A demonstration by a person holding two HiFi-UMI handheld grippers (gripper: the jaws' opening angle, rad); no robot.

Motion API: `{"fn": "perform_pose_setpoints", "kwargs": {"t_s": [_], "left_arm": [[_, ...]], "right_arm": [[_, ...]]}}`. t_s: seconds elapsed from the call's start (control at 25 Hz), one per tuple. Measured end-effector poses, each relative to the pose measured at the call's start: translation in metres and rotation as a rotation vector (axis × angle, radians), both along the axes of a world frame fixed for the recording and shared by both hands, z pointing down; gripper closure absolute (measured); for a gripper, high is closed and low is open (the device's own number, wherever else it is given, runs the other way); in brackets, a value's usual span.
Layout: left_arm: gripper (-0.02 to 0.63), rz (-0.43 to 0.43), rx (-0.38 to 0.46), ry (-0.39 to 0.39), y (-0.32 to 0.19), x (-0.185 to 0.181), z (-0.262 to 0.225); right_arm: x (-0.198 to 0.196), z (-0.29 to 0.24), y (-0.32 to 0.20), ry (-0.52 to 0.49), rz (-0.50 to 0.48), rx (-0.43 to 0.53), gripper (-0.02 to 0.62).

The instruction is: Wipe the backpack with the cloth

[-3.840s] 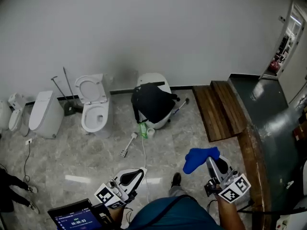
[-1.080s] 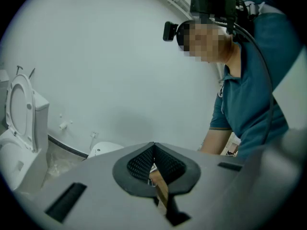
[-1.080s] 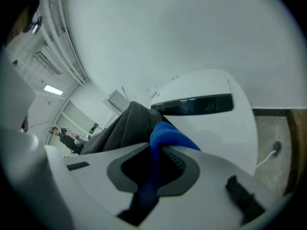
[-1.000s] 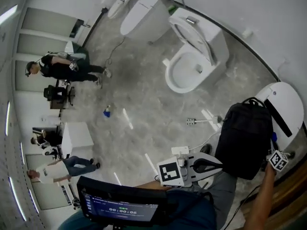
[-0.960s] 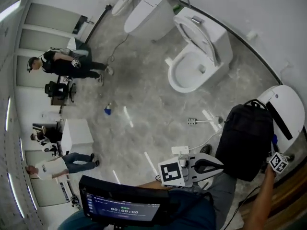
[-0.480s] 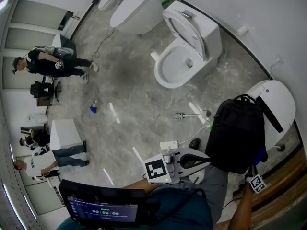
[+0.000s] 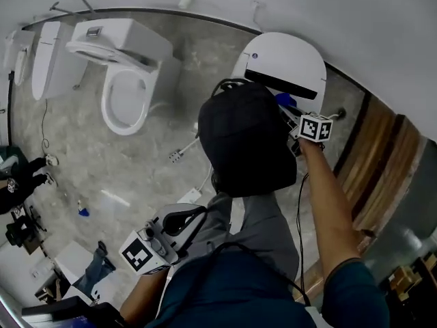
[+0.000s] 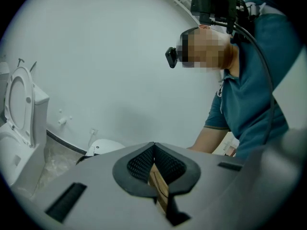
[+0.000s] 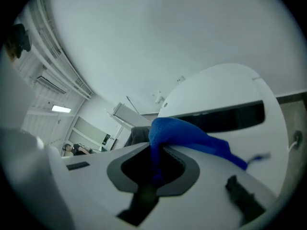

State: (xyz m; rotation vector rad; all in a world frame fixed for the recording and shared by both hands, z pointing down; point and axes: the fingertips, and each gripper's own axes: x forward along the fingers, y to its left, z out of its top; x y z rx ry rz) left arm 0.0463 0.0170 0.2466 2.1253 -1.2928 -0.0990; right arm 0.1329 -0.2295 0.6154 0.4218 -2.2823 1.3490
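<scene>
Raised from low beside the backpack (image 7: 246, 139) on the toilet (image 7: 287, 57), the right hand-held gripper (image 9: 160, 152), clamped on the cloth (image 9: 192, 135), now sits at its upper right, seemingly ready to wipe, while the left hand-held gripper (image 8: 154, 147) hangs closed and empty.

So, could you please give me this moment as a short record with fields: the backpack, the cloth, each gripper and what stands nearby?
backpack: black, resting against the closed white toilet
cloth: blue, at the backpack's edge on the right gripper's side; contact cannot be told
right gripper: jaws closed on the cloth
left gripper: jaws together, nothing held, low and apart from the backpack
nearby: open toilet with its lid raised
</scene>
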Motion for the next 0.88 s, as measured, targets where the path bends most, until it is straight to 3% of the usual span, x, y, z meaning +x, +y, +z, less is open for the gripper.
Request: {"fn": "perform_pose_setpoints", "kwargs": {"t_s": [0.08, 0.28, 0.4, 0.52, 0.68, 0.8, 0.88], "left_arm": [[0.600, 0.007, 0.000, 0.004, -0.007, 0.003, -0.002], [0.600, 0.011, 0.017, 0.051, -0.028, 0.003, -0.002], [0.600, 0.038, 0.001, 0.049, -0.030, 0.009, 0.007], [0.600, 0.056, -0.007, 0.045, -0.034, 0.015, 0.010], [0.600, 0.064, -0.012, 0.041, -0.036, 0.021, 0.012], [0.600, 0.033, 0.016, 0.070, -0.045, 0.022, 0.002], [0.600, -0.002, 0.034, 0.078, -0.047, 0.018, -0.002]], "right_arm": [[0.033, 0.003, 0.031, 0.011, 0.009, -0.039, 0.558], [0.150, 0.014, 0.137, 0.067, 0.205, -0.231, 0.558], [0.177, 0.016, 0.166, 0.093, 0.203, -0.256, 0.558], [0.145, 0.013, 0.136, 0.046, 0.103, -0.174, 0.558], [0.051, 0.007, 0.046, -0.053, -0.015, -0.031, 0.558], [0.002, 0.004, 0.012, -0.042, -0.106, -0.018, 0.558], [0.004, 0.003, 0.017, -0.038, -0.116, -0.056, 0.558]]}}
